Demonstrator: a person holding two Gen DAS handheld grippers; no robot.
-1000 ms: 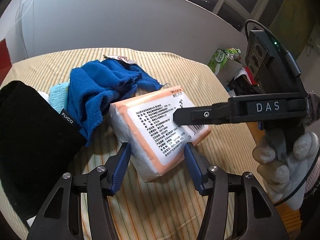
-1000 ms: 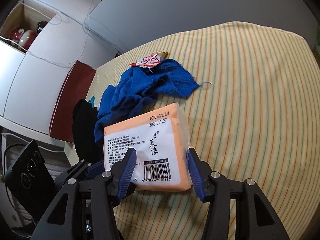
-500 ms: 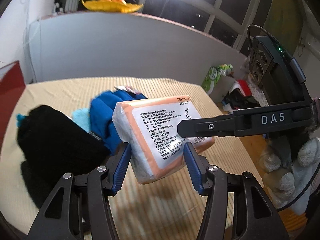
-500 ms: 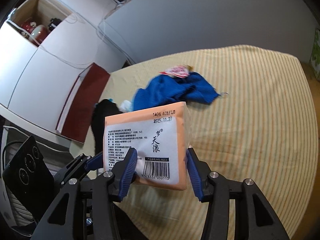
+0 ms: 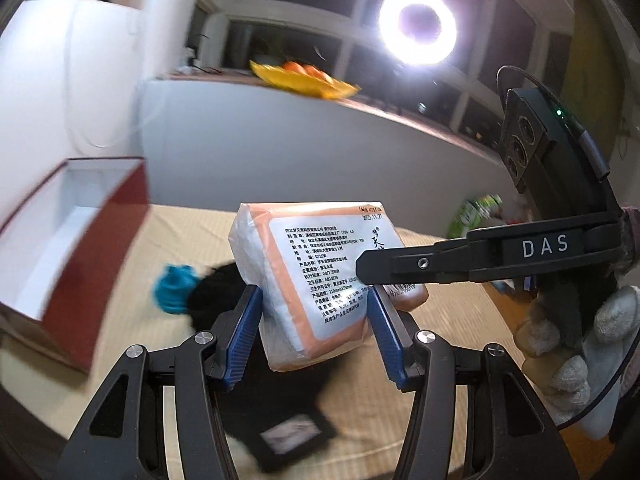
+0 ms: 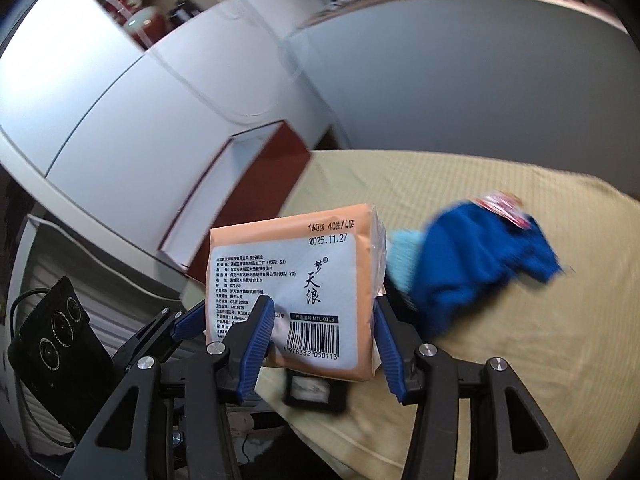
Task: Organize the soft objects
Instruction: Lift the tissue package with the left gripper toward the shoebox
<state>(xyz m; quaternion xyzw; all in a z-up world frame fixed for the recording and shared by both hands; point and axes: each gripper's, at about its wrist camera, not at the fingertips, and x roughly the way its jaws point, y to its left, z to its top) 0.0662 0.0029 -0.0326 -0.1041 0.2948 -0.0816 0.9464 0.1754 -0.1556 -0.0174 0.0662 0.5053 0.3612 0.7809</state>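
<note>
The tissue pack (image 5: pixel 320 280) is up in the air above the table (image 6: pixel 500 360), and both tools are holding it at once. The left tool (image 5: pixel 316 332) squeezes its two sides near the bottom, with one blue pad on the white side and one on the orange edge. The right tool (image 6: pixel 320 336) pinches the same pack near the barcode end. Its thin black finger also shows lying across the label in the left view. A gloved hand (image 5: pixel 568 340) holds that right tool. The pack looks light and squashy, since it is soft paper in thin plastic wrap. The wrap is shiny, so it may slide if the grip is loose. The flat sides are the best place to hold it, because the pads can sink in a little there. Squeezing too hard would only dent it, not break it. Left of the pack stands a red box (image 5: pixel 80 240) with a white inside, open at the top, and that seems a likely place for the pack to go. Below the pack on the table lies a black cloth thing (image 5: pixel 280 400), with a little teal cloth (image 5: pixel 174 288) beside it. To the right of the pack in the right view is a crumpled blue towel (image 6: pixel 480 264) with a small snack wrapper (image 6: pixel 504 208) on its far edge.
</note>
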